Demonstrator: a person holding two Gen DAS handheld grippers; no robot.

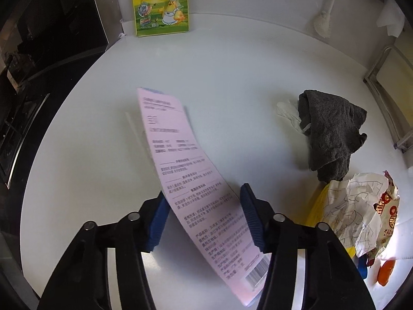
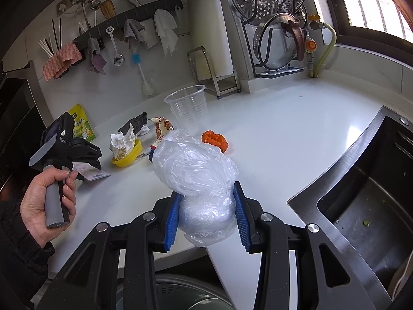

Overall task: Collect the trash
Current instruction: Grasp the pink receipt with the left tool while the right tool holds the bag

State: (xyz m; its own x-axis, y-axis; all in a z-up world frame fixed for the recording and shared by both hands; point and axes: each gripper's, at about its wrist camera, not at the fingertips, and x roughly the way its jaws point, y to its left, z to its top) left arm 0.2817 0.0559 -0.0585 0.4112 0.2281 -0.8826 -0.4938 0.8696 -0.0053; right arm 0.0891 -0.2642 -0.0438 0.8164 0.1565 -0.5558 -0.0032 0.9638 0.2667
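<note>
Left tongs (image 1: 204, 217): blue pads on either side of a pink printed paper slip (image 1: 191, 180); slip runs slantwise through the gap, touching the left pad, right pad contact unclear; cannot tell if clamped.
Pink slip: far end tilted up off the white surface (image 1: 232, 64), barcode end down by the tongs.
Right tongs (image 2: 206, 214): clamped on a crumpled clear plastic bag (image 2: 196, 173), held above the surface edge.
Left hand (image 2: 49, 201): wrapped round the grey handle of the left tool, seen in the right wrist view.
Trash pile: crumpled printed wrapper (image 1: 358, 206) on a yellow dish (image 2: 127, 155), dark grey cloth (image 1: 333, 131) just behind it, orange piece (image 2: 215, 140) near the bag.
Clear plastic cup (image 2: 187, 107): upright on the surface, behind the bag.
Yellow seasoning pouch (image 1: 161, 5): upright against the back wall.
Sink (image 2: 361, 206): right of the surface, dark steel.
</note>
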